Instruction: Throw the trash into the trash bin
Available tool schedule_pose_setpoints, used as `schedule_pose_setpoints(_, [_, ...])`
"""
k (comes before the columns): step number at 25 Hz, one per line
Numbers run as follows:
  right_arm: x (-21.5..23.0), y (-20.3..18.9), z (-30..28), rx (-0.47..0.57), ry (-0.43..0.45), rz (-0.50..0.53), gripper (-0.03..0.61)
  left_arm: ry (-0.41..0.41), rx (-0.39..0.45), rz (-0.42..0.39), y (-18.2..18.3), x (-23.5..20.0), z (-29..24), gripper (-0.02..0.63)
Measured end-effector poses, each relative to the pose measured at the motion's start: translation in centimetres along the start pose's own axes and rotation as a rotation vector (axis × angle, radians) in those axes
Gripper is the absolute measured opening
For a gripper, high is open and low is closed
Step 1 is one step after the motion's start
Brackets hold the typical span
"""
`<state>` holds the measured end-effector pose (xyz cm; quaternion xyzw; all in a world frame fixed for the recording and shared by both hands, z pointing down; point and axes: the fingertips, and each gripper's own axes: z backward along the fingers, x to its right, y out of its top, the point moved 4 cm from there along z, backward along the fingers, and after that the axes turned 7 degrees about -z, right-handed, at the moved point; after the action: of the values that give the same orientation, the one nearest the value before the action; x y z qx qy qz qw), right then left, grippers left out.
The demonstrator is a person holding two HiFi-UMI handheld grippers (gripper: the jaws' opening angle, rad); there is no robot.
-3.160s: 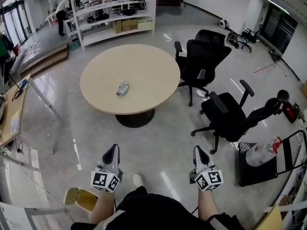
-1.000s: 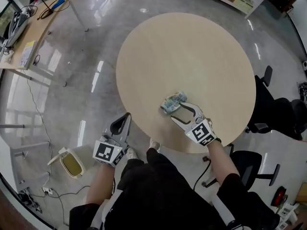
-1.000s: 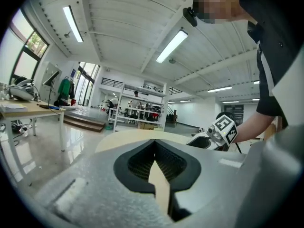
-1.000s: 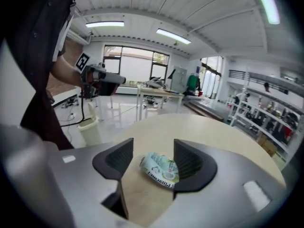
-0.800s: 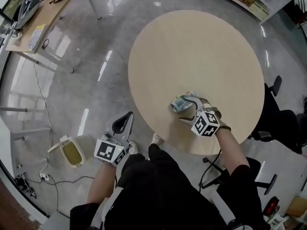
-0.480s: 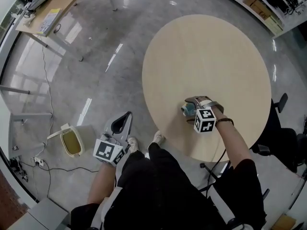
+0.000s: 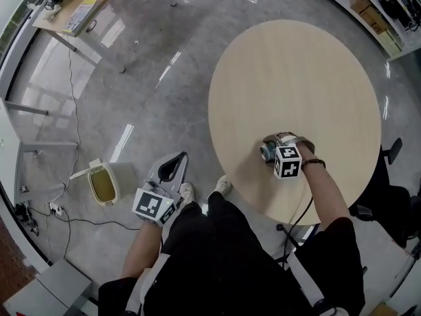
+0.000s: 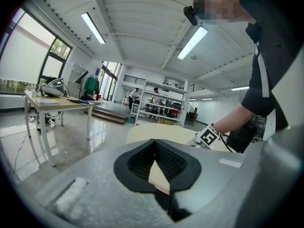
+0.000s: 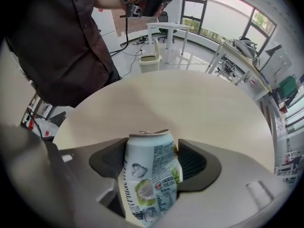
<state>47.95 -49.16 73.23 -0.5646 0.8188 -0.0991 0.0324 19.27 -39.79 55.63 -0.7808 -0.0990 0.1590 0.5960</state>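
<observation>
Left tool (image 7: 176, 162): jaws together, empty, held low beside the person's leg. Right tool (image 7: 271, 151): pointing down at the round worktop (image 7: 296, 64). Its jaws have just been closing, pads against both sides of a dented drinks can (image 9: 151, 175) near the worktop's near edge. Trash bin (image 7: 112, 188): on the floor, open, well apart from the can.

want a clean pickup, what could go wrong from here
The right gripper has just been closing its jaws on the dented pale drink can; its crumpled side could slip on lifting. The beige trash bin sits on the floor away from the round wooden table, so a toss could miss.
</observation>
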Motion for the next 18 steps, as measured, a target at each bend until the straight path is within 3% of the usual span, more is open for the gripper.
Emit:
schedule_pose_setpoints(3, [0.4, 0.8, 0.9, 0.049, -0.062, -0.039, 0.273, -0.018, 0.005, -0.013, 0.2, 0.0, -0.2, 0.005])
schedule_pose_setpoints(8, [0.0, 1.5, 1.8, 0.167, -0.126, -0.207, 0.265, -0.082, 0.017, -0.036, 1.1, 0.5, -1.3, 0.005])
schedule_pose_setpoints(12, [-0.1, 2.6, 4.1, 0.304, -0.235, -0.349, 0.265, -0.138, 0.023, -0.056, 1.9, 1.1, -1.8, 0.005])
schedule_pose_setpoints(15, [0.2, 3.2, 7.4, 0.472, -0.334, -0.492, 0.265, -0.166, 0.031, -0.064, 2.2, 1.4, -2.0, 0.005])
schedule_pose_setpoints(18, [0.3, 3.4, 11.9, 0.711, -0.416, -0.651, 0.265, -0.190, 0.047, -0.076, 2.8, 1.9, -2.4, 0.005])
